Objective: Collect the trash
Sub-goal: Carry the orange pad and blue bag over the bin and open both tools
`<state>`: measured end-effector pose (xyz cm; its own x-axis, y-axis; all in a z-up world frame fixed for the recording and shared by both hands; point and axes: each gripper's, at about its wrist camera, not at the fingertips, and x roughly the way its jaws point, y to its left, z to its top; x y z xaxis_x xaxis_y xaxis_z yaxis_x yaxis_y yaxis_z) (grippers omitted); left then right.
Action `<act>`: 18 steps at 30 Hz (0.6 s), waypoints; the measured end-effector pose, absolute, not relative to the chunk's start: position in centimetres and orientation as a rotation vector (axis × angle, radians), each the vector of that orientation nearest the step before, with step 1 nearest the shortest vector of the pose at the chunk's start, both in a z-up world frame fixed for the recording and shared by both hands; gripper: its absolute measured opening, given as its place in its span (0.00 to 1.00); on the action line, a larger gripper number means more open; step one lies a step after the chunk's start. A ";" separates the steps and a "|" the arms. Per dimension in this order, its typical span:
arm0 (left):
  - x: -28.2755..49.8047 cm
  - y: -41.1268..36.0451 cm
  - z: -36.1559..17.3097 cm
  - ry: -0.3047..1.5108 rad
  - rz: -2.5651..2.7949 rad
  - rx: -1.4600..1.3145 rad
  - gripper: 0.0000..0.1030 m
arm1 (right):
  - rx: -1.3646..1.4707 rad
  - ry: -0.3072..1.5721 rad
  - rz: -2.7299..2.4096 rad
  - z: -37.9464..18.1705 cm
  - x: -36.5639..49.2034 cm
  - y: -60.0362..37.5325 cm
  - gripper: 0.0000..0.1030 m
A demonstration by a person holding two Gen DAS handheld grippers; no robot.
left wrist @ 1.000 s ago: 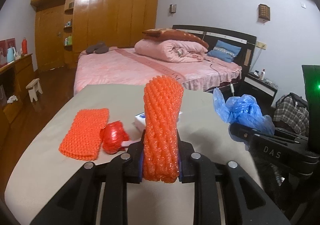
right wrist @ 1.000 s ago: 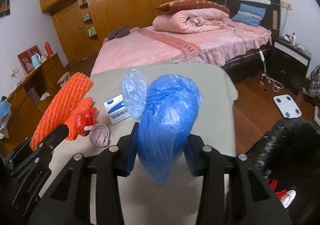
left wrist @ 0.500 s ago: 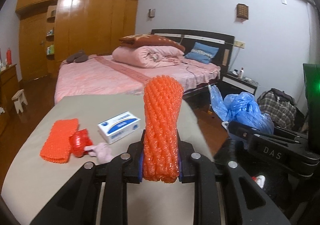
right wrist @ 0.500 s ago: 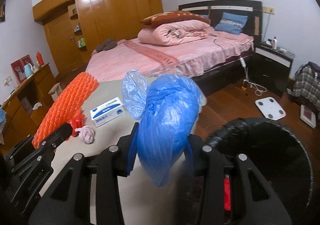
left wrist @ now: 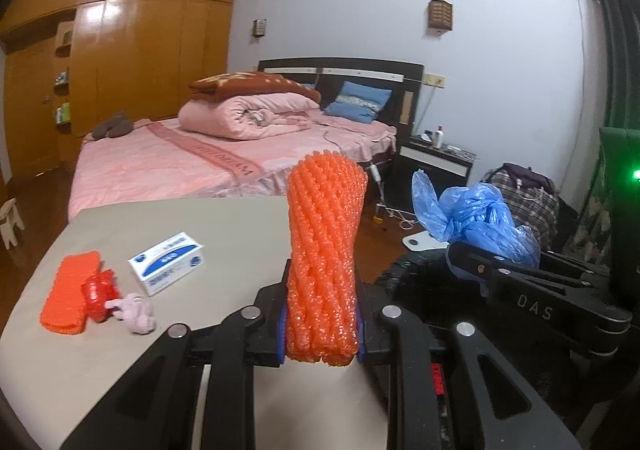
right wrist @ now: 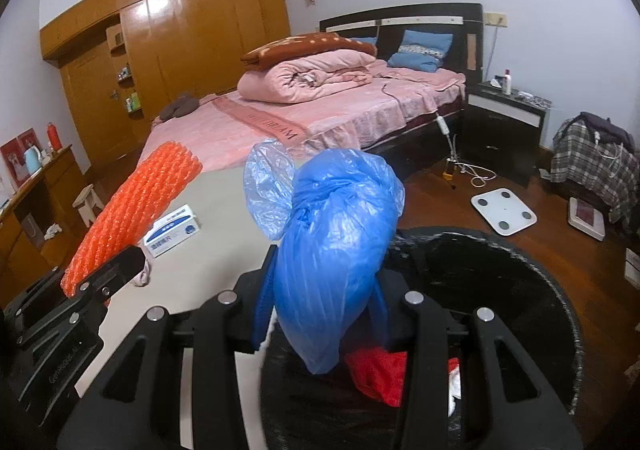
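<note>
The left gripper [left wrist: 322, 324] is clamped on an upright roll of orange foam netting [left wrist: 325, 254], ribbed and spongy; the right gripper [right wrist: 322, 314] pinches a knotted, crinkled blue plastic bag [right wrist: 336, 250], hanging over the black bin [right wrist: 532, 290]; inside the bin lie red [right wrist: 378, 372] and white scraps; left of the bin spreads the smooth beige table [left wrist: 224, 226], bearing a white-and-blue box [left wrist: 166, 264], a flat orange net pad [left wrist: 66, 300], a red crumple [left wrist: 98, 294] and a pink wad [left wrist: 136, 312]; beyond the table stands a pink-quilted bed [right wrist: 320, 110] and wooden wardrobes [right wrist: 180, 34].
</note>
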<state>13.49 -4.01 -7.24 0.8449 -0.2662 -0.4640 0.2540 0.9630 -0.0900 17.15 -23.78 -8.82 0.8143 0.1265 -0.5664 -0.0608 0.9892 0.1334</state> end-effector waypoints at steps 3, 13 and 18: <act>13.6 -5.4 -7.3 0.499 -0.305 -0.024 0.23 | 0.113 0.611 0.073 -9.0 16.3 -25.4 0.38; 14.0 -11.3 -7.5 0.511 -0.430 0.017 0.23 | 0.139 0.621 -0.043 -9.9 14.4 -30.7 0.38; 14.1 -14.0 -7.7 0.513 -0.486 0.036 0.23 | 0.151 0.626 -0.102 -10.7 13.3 -33.2 0.38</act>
